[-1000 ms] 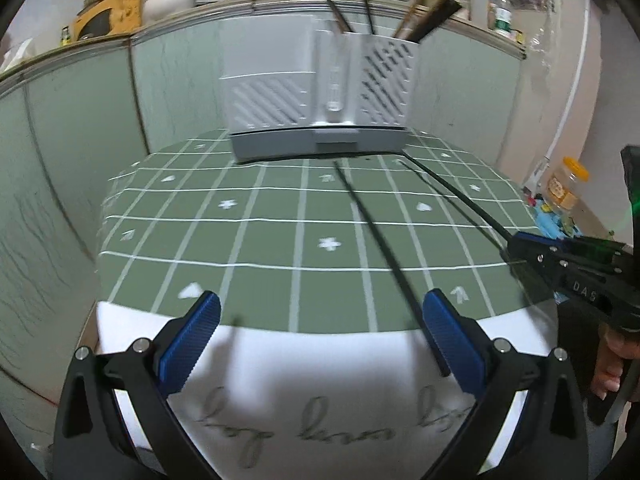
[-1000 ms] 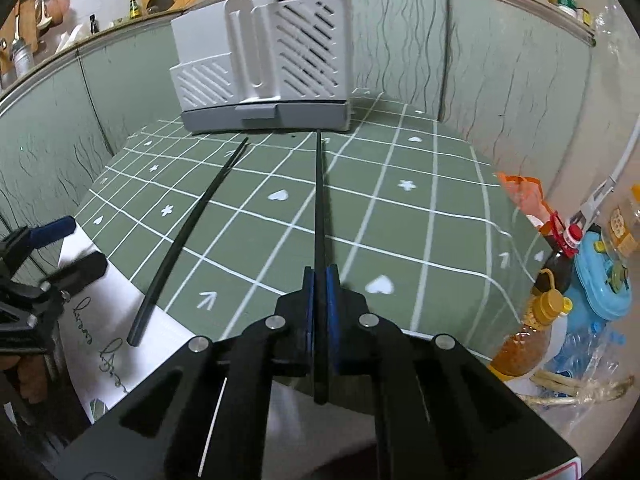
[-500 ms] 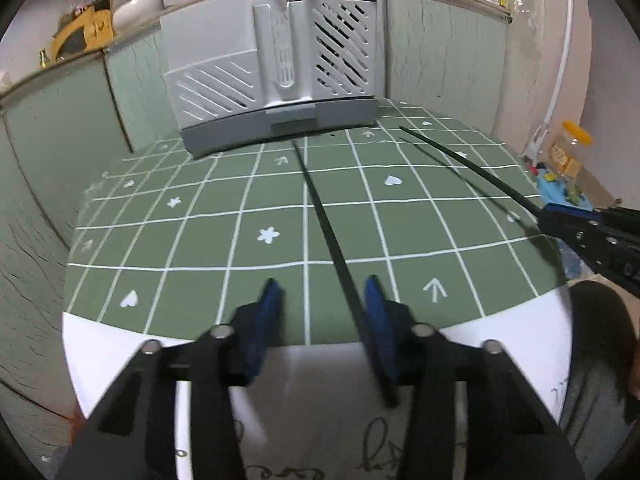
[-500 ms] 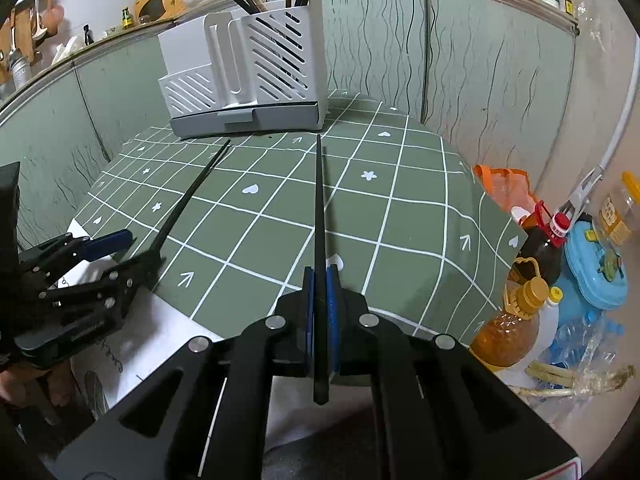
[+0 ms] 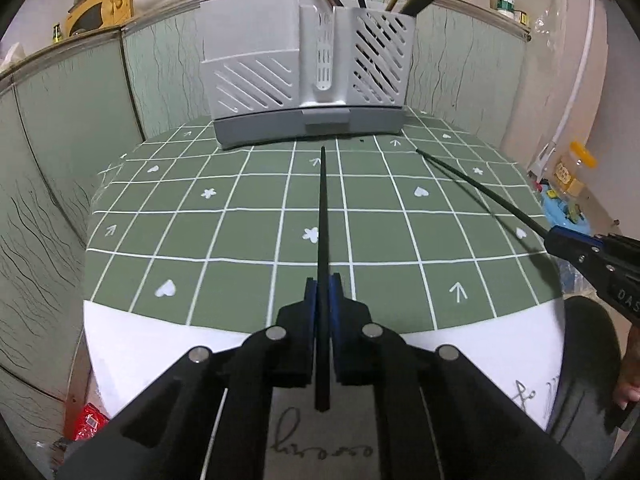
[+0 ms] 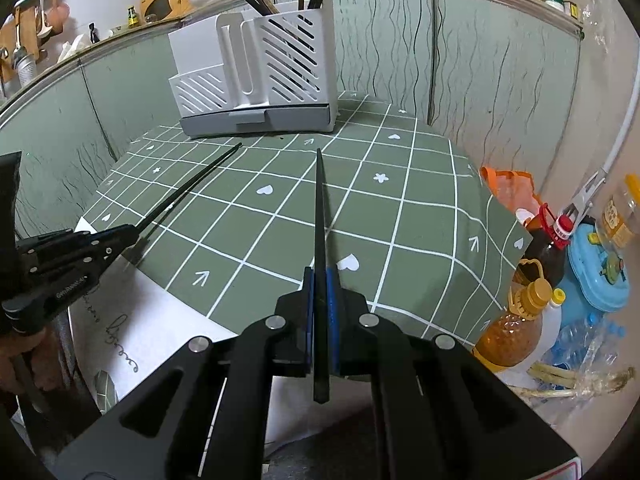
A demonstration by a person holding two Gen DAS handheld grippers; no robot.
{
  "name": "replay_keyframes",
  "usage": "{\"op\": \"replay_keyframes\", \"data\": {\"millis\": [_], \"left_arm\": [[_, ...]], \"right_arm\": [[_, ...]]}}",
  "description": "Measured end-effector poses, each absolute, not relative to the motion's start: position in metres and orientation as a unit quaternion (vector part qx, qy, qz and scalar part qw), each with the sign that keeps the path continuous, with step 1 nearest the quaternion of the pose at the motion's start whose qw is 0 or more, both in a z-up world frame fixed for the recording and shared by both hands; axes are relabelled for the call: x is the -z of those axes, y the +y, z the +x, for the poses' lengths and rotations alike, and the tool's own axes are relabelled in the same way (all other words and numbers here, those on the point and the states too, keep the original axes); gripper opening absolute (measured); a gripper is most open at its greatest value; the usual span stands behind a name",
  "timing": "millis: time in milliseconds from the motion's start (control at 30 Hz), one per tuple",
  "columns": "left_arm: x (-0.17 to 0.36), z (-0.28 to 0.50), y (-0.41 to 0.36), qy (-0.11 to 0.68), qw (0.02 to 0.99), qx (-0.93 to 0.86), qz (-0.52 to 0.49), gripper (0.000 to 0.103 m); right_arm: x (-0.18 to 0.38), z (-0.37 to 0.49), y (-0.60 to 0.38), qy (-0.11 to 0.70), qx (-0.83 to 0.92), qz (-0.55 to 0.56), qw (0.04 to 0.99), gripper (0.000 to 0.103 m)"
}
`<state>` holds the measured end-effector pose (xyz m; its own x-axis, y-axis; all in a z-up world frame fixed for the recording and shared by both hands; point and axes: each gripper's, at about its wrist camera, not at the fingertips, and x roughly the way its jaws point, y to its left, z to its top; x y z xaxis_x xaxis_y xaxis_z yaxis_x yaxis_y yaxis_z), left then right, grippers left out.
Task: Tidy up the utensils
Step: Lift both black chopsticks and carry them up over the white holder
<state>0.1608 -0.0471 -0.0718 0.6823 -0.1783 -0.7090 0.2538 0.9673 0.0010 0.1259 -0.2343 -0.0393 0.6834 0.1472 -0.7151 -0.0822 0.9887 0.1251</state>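
With each black chopstick clamped between blue pads, both tips are aimed at the holder.

The left gripper (image 5: 322,300) is shut on the left chopstick (image 5: 322,216), the right gripper (image 6: 322,292) on the right chopstick (image 6: 319,208); both long axes run up-frame toward the grey utensil holder (image 5: 308,80) at top centre, slotted compartment upper right.

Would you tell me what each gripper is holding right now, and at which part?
Each holds one black chopstick near its thick end: the left gripper clamps the left chopstick, the right gripper clamps the right chopstick; tips point toward the utensil holder.
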Motion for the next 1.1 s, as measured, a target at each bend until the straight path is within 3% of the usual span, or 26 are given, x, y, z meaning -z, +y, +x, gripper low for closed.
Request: {"op": "replay_keyframes", "data": {"millis": [1100], "left_arm": [[-0.064,0.167,-0.011,0.286,0.947,0.143,0.026,0.008]], "right_arm": [[-0.086,0.149,-0.236,0.291,-0.083,0.051,0.952,0.006]]}}
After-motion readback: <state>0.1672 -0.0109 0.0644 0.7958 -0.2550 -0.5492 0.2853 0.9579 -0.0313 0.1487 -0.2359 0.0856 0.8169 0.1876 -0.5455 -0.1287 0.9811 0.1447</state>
